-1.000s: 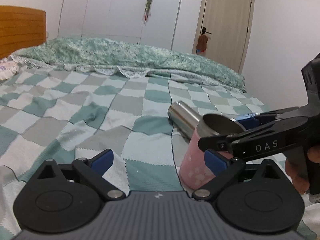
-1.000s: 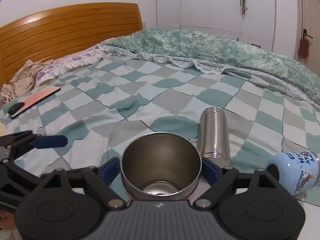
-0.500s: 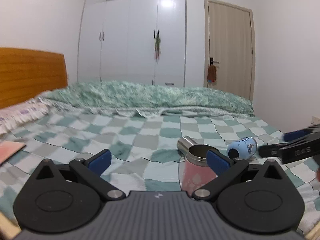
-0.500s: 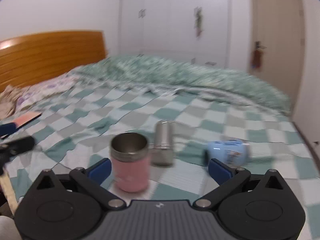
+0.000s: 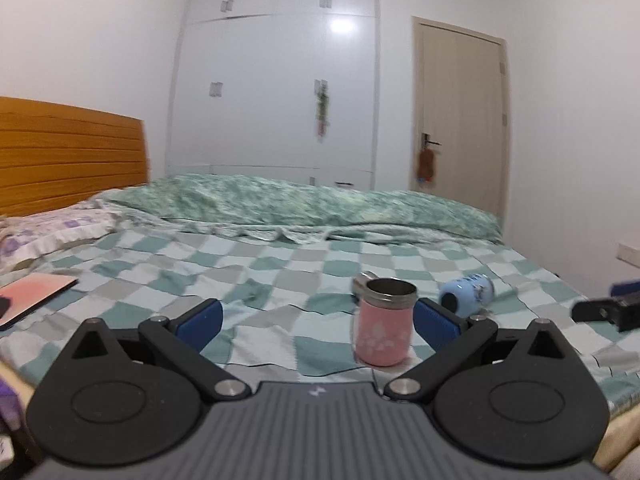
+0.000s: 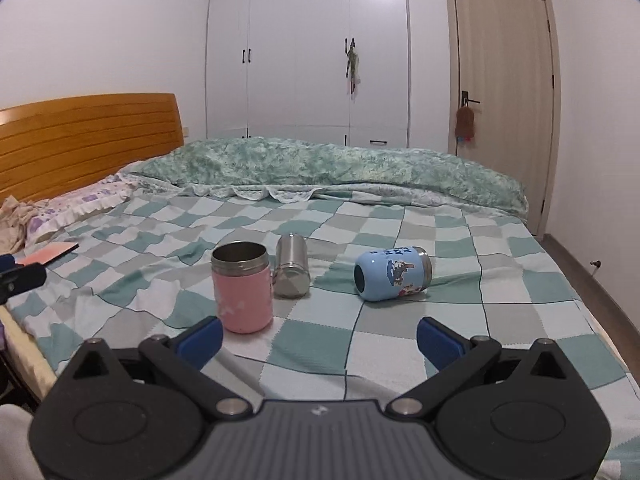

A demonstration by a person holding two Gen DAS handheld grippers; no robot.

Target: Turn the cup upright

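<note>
— On the checked bedspread [image 6: 400, 332], where does the cup sit?

— I see the pink cup [image 6: 243, 288] standing upright, steel mouth up, near my side of the bed and left of centre in the right wrist view. In the left wrist view the same cup [image 5: 384, 326] shows between my blue pads, closer to the right one, but beyond them and not touched.

— What lies around it?

— Just to its right and a little farther lies a steel flask [image 6: 292, 266] on its side, bottom end toward me. Well to the right of that lies a blue mug [image 6: 392, 274] on its side, dark mouth facing left.

— And the jaws?

— I have the left gripper [image 5: 316, 316] spread wide with nothing between its pads. The right gripper [image 6: 318, 334] is spread wide too, over bare bedspread, with the cup beyond its left pad.

— Anything else?

— I see a pink book [image 6: 50, 254] far left on the bed, and a green quilt [image 6: 320, 168] bunched along the far edge.
</note>
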